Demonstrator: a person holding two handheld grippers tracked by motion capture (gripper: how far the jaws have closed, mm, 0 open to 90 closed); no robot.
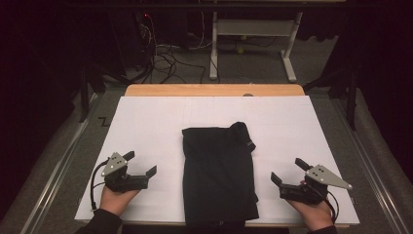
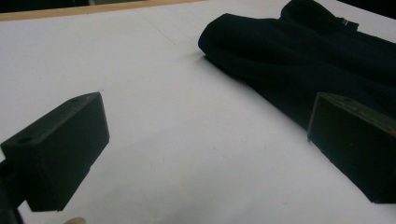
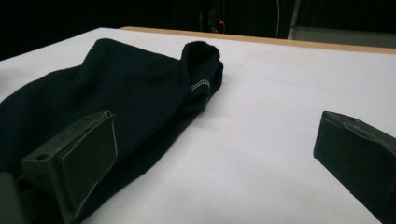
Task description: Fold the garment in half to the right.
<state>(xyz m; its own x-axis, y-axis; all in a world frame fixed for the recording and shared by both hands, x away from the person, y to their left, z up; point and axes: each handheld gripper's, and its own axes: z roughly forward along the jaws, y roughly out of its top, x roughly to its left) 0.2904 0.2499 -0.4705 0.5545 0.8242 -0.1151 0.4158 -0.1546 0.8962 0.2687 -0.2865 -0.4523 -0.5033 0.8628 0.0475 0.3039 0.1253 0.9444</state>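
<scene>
garment (image 1: 219,170): black cloth folded into a long upright rectangle, lying flat in the middle of the sheet, its near end at the table's near edge; a folded-over flap with a pale stitched band sits at the far right corner. it looks like the fold is done, since both tools stand clear of it.
white sheet (image 1: 146,122): covers most of the table and gives the dark cloth a plain, bright ground, so edges and corners read easily.
table edge (image 1: 214,90): bare wood strip beyond the sheet, far from the work.
left gripper (image 1: 141,165): held low over the sheet, well to the left of the garment, jaws spread wide with nothing between them; in the left gripper view the cloth lies beyond the right-hand jaw, apart from it.
right gripper (image 1: 288,171): mirrors it on the right, near the garment's right edge but not touching; jaws wide, holding nothing.
placement, judged: the two hands flank the cloth evenly, likely resting between folds or after letting go.
next, judged: another fold would call for pinching the near corners.
</scene>
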